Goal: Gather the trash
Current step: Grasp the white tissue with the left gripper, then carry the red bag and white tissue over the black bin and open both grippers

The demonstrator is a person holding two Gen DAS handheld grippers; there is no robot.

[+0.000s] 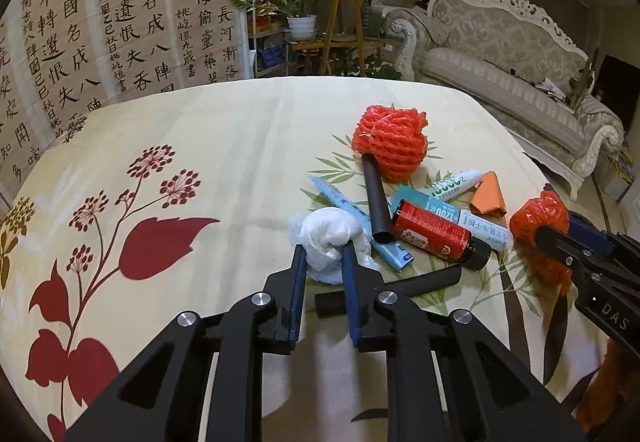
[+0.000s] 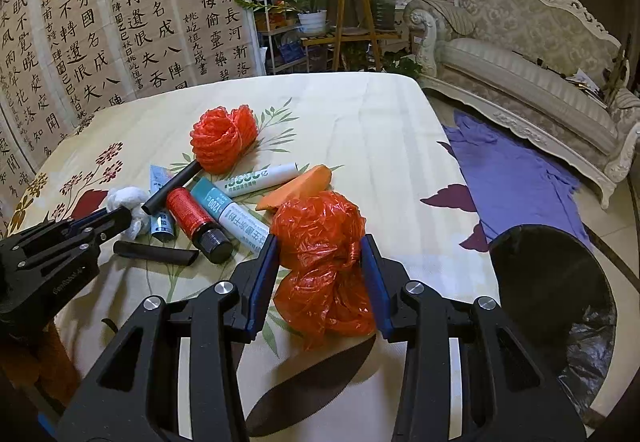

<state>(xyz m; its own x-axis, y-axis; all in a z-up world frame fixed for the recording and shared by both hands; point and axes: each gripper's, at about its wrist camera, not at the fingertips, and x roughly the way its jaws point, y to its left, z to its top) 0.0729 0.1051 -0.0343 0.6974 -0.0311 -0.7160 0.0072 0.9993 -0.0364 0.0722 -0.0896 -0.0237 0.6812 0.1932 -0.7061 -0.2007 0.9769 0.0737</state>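
Where bottle [image 1: 438, 235] crowds tissue [image 1: 330, 238]

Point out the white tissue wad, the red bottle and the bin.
white tissue wad [image 1: 326, 236]: left wrist view, its bunched middle.
red bottle [image 1: 430, 232]: left wrist view, its red label.
bin [image 2: 560, 242]: right wrist view, its dark rim.

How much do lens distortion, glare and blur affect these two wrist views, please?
Left wrist view: strong fisheye bending of the table edge, dark corners, dim warm light, no glare, and the white tissue stays sharp. Right wrist view: same curvature, the orange plastic bag shows small shiny highlights, and the bin is dark and shadowed.
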